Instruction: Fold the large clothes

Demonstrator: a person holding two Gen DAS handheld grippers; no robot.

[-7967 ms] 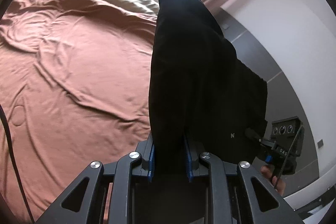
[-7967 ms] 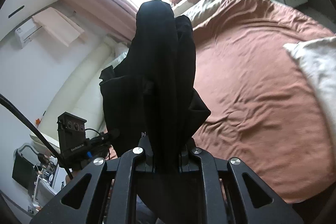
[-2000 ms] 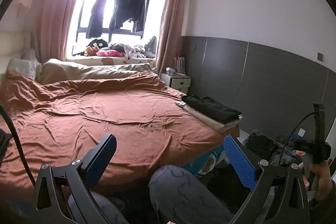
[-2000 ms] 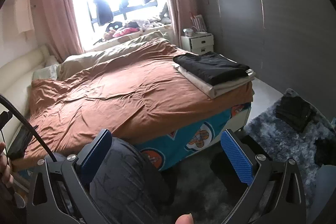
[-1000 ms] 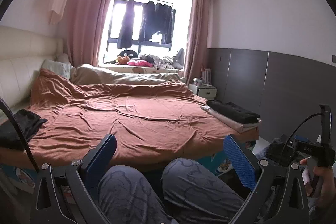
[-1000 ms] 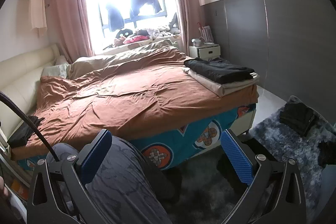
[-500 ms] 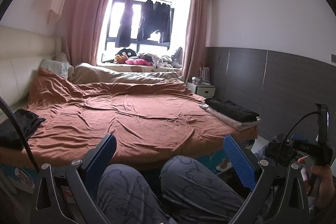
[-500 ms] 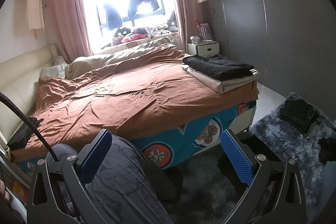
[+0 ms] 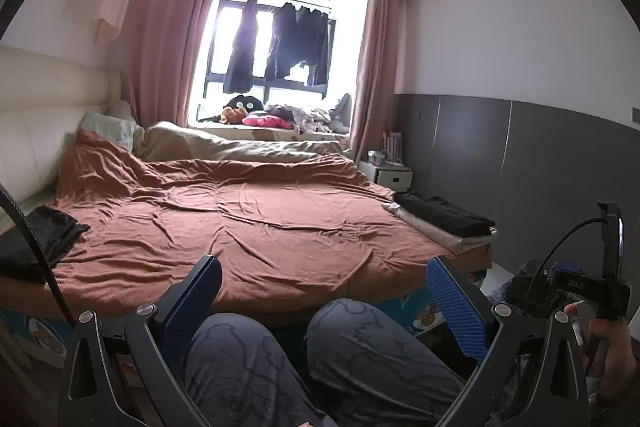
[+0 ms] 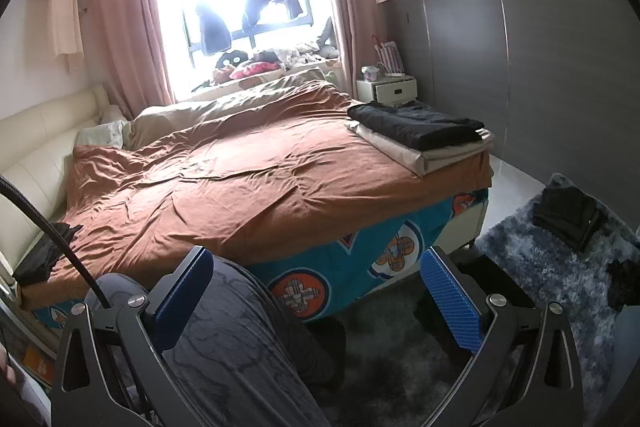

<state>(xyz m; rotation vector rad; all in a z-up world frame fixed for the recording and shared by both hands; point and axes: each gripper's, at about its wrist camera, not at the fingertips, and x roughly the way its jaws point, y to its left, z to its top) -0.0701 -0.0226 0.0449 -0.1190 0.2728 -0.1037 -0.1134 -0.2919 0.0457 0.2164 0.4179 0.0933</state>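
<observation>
Two grippers are seen, each with two blue-padded fingers spread wide and nothing held between them: the left gripper (image 9: 324, 301) and the right gripper (image 10: 316, 291). Both are held low and level in front of the bed, above the knees (image 9: 360, 335) of the seated person, which are clad in grey patterned trousers. The hand (image 9: 608, 343) gripping the right tool's handle is seen at the right edge of the left wrist view. One folded black garment (image 10: 416, 125) is laid on top of one folded beige cloth (image 10: 400, 149) at the right near corner of the bed, well apart from both grippers. A second dark garment (image 9: 36, 237), crumpled, lies at the left near edge of the bed. Another folded dark garment (image 10: 566, 213) is set on the grey shaggy rug (image 10: 560, 267) to the right. The bed is covered by a wrinkled brown sheet (image 9: 248, 223), with a blue patterned bedskirt (image 10: 360, 263) below. At the far side a bright window (image 9: 276, 63) is hung with three dark clothes between pink curtains, and a white nightstand (image 10: 386, 89) stands by the grey panelled wall.
</observation>
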